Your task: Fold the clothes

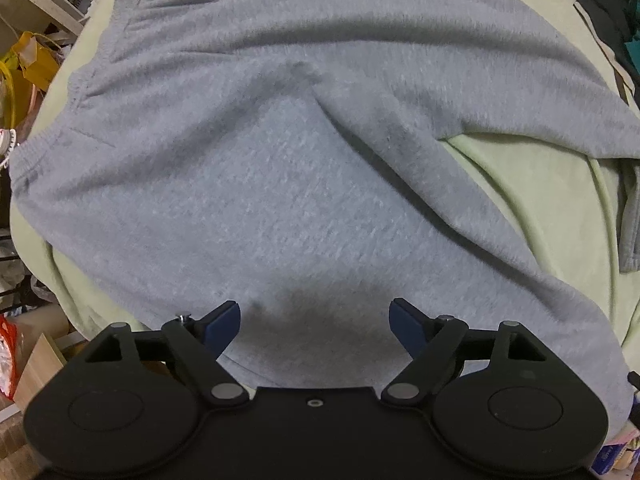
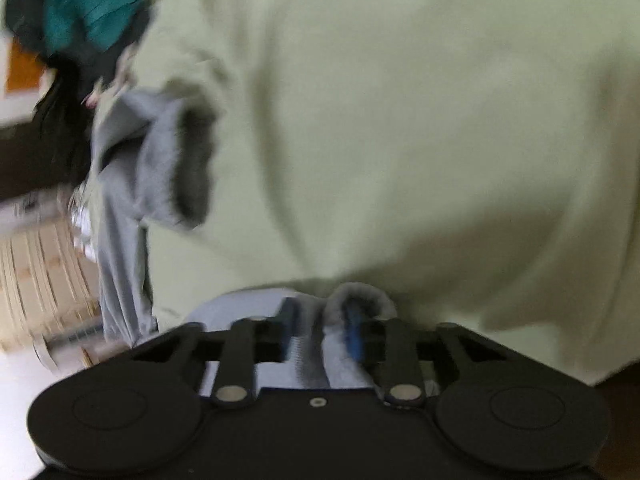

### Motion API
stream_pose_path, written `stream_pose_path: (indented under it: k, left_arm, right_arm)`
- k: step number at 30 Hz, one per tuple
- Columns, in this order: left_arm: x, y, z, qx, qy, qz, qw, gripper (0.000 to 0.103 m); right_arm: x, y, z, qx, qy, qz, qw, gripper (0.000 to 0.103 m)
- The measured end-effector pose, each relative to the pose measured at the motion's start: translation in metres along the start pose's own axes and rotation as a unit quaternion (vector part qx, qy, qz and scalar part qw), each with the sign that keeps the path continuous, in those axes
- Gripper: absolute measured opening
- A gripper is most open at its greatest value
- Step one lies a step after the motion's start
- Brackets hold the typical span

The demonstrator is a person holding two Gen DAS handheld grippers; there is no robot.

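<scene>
Two grippers, one garment: my left gripper hangs with jaws wide over the grey sweatshirt spread on the pale green sheet, touching nothing. My right gripper pinches what looks, through blur, like its grey cuff, sleeve trailing left.
</scene>
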State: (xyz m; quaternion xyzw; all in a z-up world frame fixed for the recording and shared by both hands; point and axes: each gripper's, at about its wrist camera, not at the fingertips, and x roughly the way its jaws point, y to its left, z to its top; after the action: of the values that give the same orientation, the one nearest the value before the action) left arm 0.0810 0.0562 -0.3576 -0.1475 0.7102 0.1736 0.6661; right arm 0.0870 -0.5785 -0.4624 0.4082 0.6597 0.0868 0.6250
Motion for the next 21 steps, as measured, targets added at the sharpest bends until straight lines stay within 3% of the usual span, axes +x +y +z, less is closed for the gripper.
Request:
stream_pose_path:
  k: [5,8,12,14,15,16,21]
  left_arm:
    - [0.003,-0.002,0.003,-0.012,0.0,0.007,0.9999,0.086]
    - [0.002,-0.001,0.006,-0.022,-0.006,0.012,0.9997,0.087]
    - [0.004,0.001,0.009,-0.036,-0.007,0.018,0.9992,0.087]
    - [0.004,0.0,0.01,-0.035,-0.007,0.018,0.9992,0.088]
    - [0.004,-0.001,0.01,-0.034,-0.007,0.017,0.9993,0.088]
    - [0.004,-0.001,0.01,-0.032,-0.008,0.017,0.9993,0.088]
    - [0.006,-0.007,0.011,-0.018,-0.004,0.016,0.9997,0.088]
  right_arm:
    - [-0.03,0.044,-0.013,-0.077,-0.052,-0.003,0.996,0.01]
    - [-0.059,0.08,-0.035,-0.16,-0.107,-0.03,0.981,0.007]
    - [-0.062,0.136,-0.078,-0.304,-0.1,-0.059,0.945,0.007]
    - [-0.052,0.156,-0.104,-0.381,-0.088,-0.096,0.915,0.007]
    - [-0.037,0.164,-0.123,-0.436,-0.077,-0.137,0.886,0.007]
    - [-0.021,0.166,-0.126,-0.443,-0.06,-0.15,0.882,0.007]
    - [0.02,0.126,-0.142,-0.42,-0.004,-0.188,0.888,0.007]
